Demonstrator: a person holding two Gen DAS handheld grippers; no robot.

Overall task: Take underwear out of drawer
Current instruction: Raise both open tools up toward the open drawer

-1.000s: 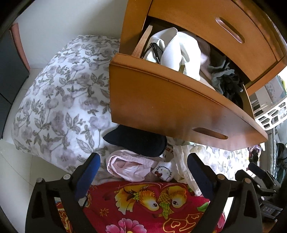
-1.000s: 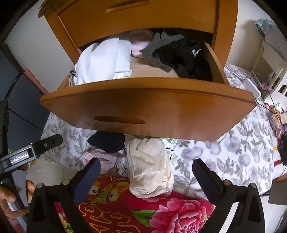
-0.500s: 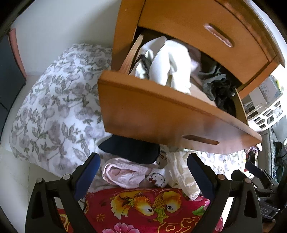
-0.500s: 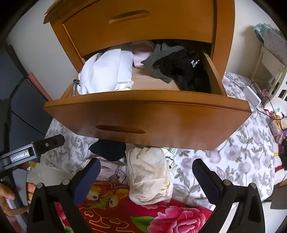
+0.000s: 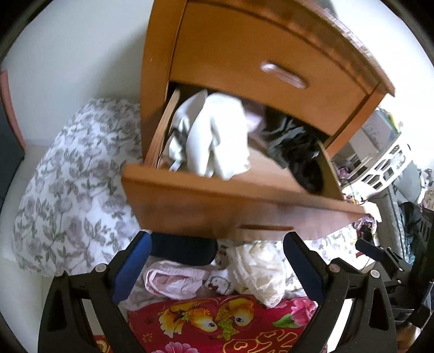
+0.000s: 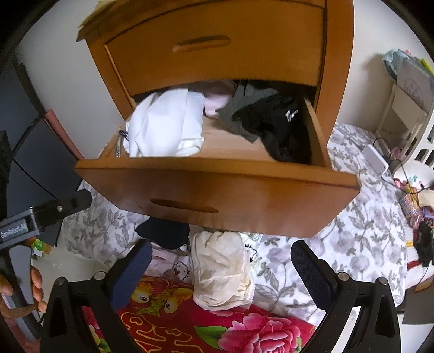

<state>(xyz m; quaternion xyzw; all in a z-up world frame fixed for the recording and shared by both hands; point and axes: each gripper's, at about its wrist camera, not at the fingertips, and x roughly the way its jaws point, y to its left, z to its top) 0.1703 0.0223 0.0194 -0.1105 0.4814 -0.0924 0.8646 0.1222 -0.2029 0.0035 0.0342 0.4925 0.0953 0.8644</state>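
Both views have risen, showing more inside the drawer (image 6: 217, 187) (white and black clothes). Left tongs (image 5: 217, 260) and right tongs (image 6: 221, 267) gape wide, empty.

Black-framed left tool (image 5: 217, 267) and right tool (image 6: 221, 274), blue-padded fingers (image 6: 131, 274), silver screws, "GenRobot.AI" marking.

Ahead of the gripper and above it stands an orange-brown wooden bedside cabinet (image 6: 339, 68) against a plain white wall (image 6: 379, 24). Below and to both sides spreads a white bedcover printed with grey flowers (image 6: 352, 239). Nearest, under the gripper, lies a red blanket with gold fish and pink blossoms (image 6: 190, 325). Far right, a white slatted piece of furniture (image 5: 385, 165) catches bright daylight.
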